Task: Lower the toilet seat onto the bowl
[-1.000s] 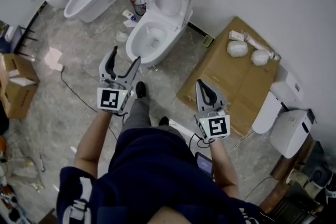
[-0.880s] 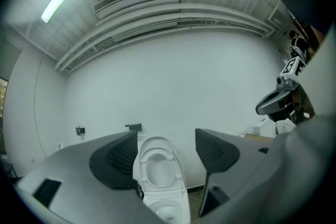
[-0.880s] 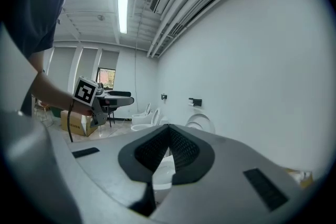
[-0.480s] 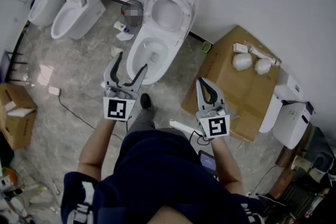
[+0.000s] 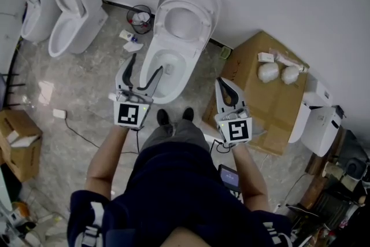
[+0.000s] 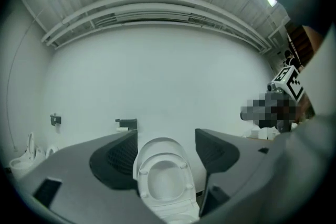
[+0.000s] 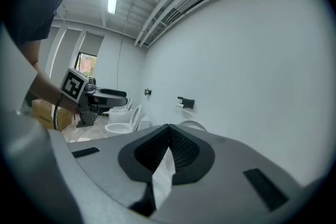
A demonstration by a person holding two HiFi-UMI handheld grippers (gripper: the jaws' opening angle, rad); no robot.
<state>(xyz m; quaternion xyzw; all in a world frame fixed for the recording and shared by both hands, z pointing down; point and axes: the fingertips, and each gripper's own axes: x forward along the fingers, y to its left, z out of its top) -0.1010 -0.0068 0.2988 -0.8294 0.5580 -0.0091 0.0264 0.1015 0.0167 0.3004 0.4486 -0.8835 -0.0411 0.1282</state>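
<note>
Left gripper [image 5: 144, 65], fingers [image 5: 128, 68] spread wide, faces the raised white oval toilet seat [image 5: 184, 19], likely to catch its rim; right gripper [image 5: 223, 83], fingers closed on nothing, hangs aside.

No words, numbers or brands can be read. The cube [image 5: 129, 114] on the left gripper [image 5: 144, 68] and the cube [image 5: 239, 131] on the right gripper [image 5: 220, 83] each bear a black-and-white square marker, a pattern without letters. White print on the sleeve [image 5: 87, 227] is cut off and unreadable.
</note>
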